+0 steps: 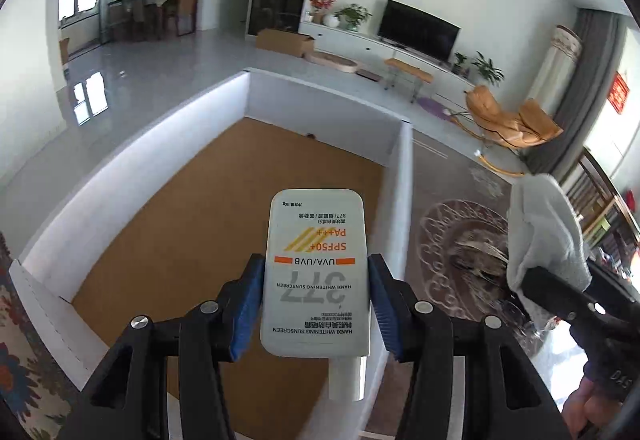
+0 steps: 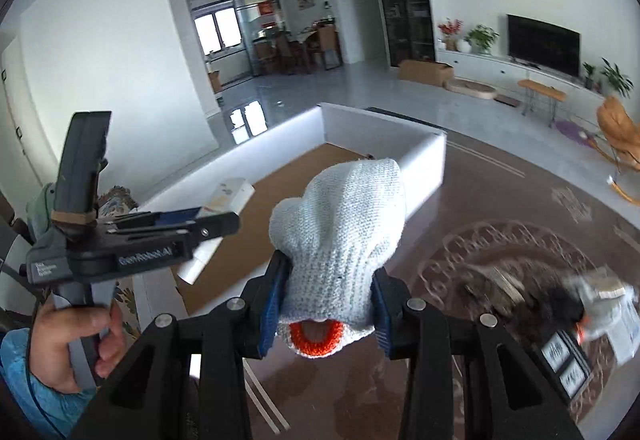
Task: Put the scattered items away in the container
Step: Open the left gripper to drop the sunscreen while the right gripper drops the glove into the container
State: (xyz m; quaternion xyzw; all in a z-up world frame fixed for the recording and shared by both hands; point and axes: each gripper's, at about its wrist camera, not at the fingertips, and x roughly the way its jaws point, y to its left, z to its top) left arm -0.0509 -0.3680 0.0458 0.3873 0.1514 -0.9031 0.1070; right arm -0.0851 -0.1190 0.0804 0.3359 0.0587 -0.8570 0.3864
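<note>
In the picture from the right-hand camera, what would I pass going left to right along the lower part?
A person's hand on a grip handle → the other gripper beside it → a white knit glove pinched between two blue pads → a blurred heap of loose items on the dark patterned table.

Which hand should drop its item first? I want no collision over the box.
Left, probably: its sunscreen tube already hangs over the white box, while the right's knit glove is short of the box wall, above the table.
</note>
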